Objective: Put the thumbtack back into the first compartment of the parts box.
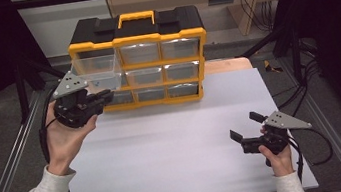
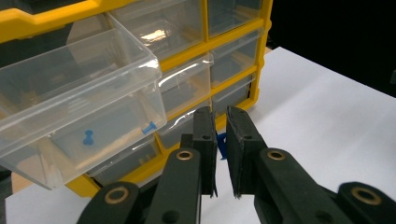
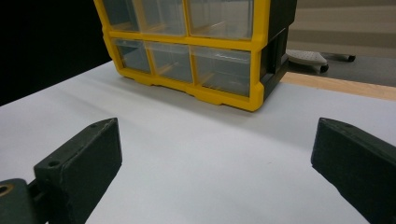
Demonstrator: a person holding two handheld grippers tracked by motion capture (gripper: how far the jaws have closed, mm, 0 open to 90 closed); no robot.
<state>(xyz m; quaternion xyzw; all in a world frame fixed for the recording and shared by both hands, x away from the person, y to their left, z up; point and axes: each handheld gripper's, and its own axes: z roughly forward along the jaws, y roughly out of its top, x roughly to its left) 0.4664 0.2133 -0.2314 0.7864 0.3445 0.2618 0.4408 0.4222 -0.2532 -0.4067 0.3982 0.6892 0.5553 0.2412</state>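
Note:
A yellow and black drawer cabinet [image 1: 135,29] stands at the back of the white table [image 1: 166,152]. Its top left clear drawer [image 1: 96,70] is pulled out. In the left gripper view this drawer [image 2: 79,84] holds two blue pushpins [image 2: 88,137] [image 2: 149,127]. My left gripper [image 1: 105,94] hangs in the air just in front of and below that drawer. Its jaws [image 2: 223,119] are almost together, with a small blue pushpin [image 2: 222,145] pinched between them. My right gripper [image 1: 244,125] rests low at the table's right, open, nothing between its jaws [image 3: 217,133].
The cabinet's other clear drawers [image 3: 222,70] are pushed in. A wooden board [image 1: 227,65] shows behind the table at the right. Metal rails [image 1: 11,164] run along both sides, and cables [image 1: 304,92] lie on the floor at the right.

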